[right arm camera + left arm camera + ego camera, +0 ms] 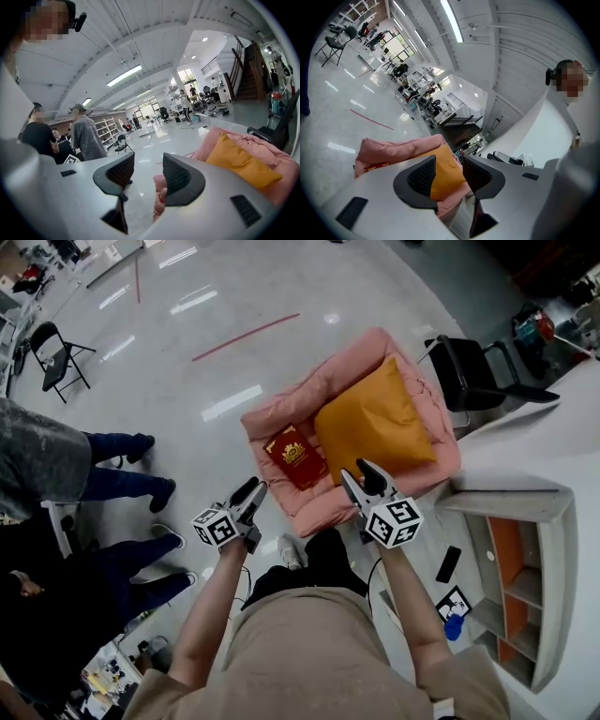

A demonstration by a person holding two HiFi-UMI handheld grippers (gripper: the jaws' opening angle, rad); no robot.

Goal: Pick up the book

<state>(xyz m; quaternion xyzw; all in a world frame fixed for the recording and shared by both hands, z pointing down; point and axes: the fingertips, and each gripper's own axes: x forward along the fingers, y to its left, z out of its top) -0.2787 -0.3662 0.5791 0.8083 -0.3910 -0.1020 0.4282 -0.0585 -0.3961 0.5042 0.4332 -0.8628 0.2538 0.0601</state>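
The red book [296,457] with a gold emblem lies flat on the seat of a low pink armchair [281,413], left of an orange pillow [372,423]. My left gripper [255,488] hovers just short of the chair's front edge, near the book's lower left; its jaws are open with nothing between them. My right gripper [362,473] hangs over the pillow's front corner, also open and empty. In the left gripper view the gripper [449,171] points at the orange pillow [443,180], and a strip of the book [375,165] shows on the pink chair [393,145]. The right gripper [147,176] looks past the chair [262,143].
A black chair [473,371] stands to the right of the pink one. A grey and orange shelf unit [525,587] is at the lower right, with a dark phone [448,563] on the floor beside it. People [56,465] stand at the left. A folding chair [56,352] stands at the far left.
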